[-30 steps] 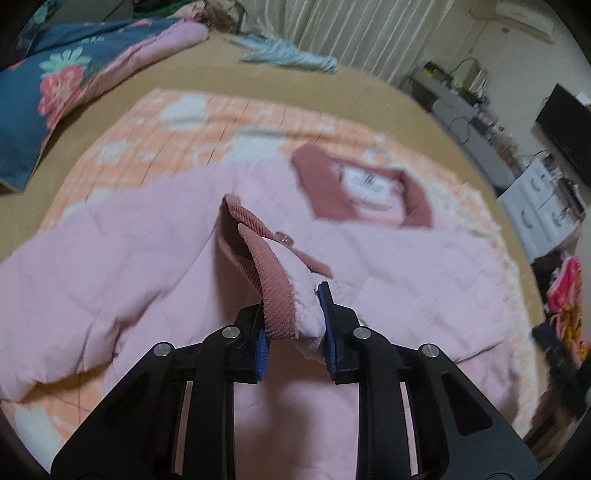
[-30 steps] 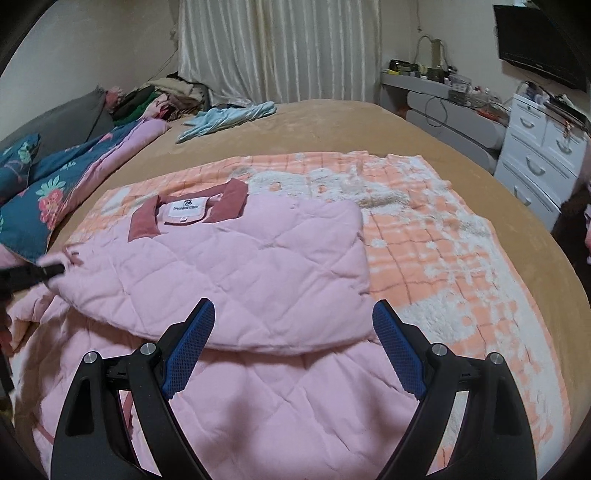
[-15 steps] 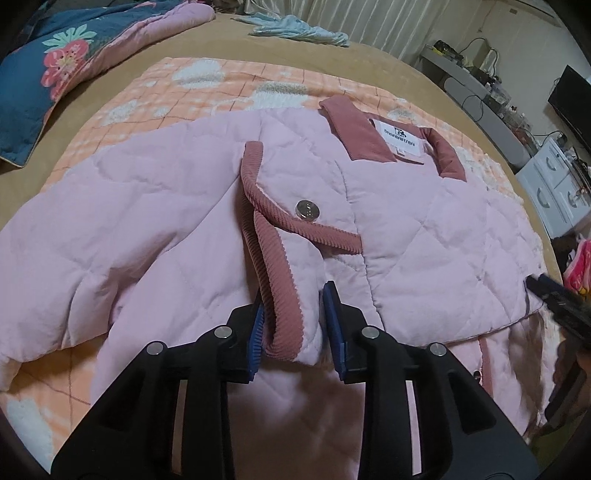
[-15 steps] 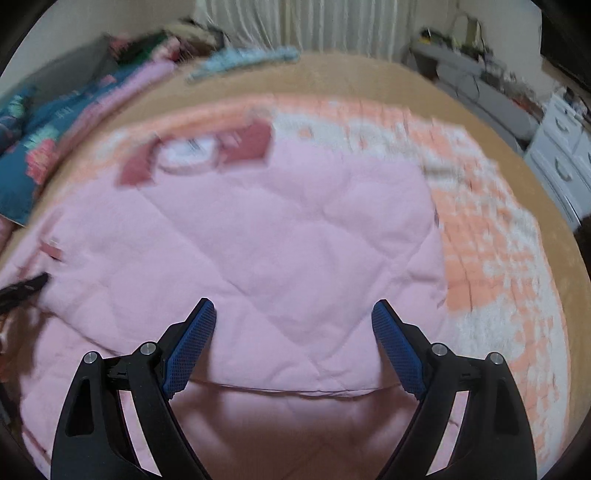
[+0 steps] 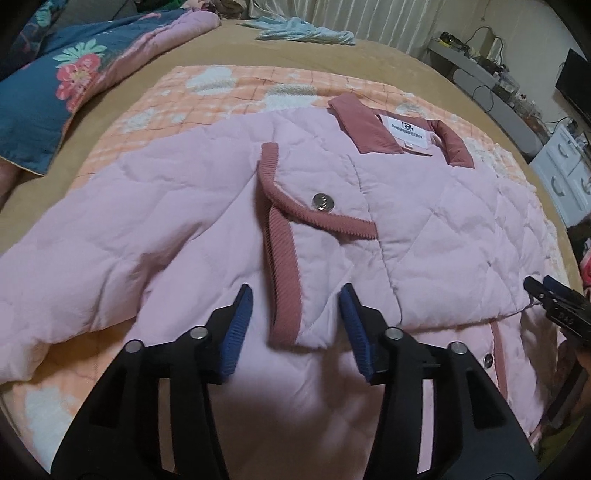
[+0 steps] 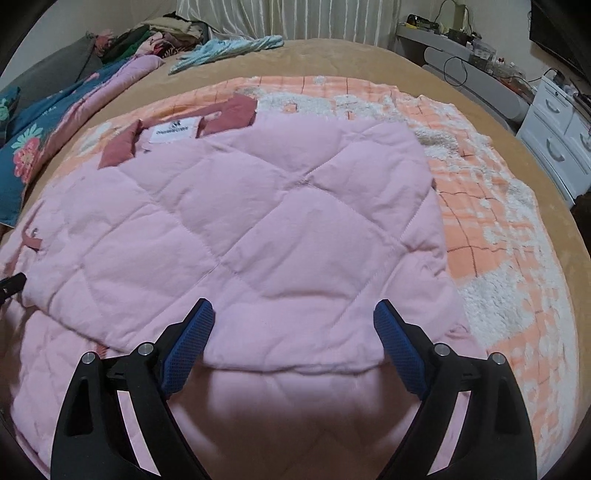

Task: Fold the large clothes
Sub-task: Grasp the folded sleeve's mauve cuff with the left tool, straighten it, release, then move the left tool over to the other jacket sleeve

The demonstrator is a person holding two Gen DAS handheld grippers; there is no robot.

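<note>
Pink jacket point(image 5: 424, 221) (folded) on blanket point(image 5: 207, 96).

Tan bed point(image 5: 399, 70), peach checked blanket point(image 5: 229, 92), floral quilt point(image 5: 55, 92), pale blue garment point(image 5: 303, 31)

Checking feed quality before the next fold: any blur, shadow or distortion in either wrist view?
Left wrist: sharp, fisheye bends the bed edges, shadow on the pink quilted jacket under the left gripper. Right wrist: equally sharp, similar shadow beneath the right gripper.
</note>
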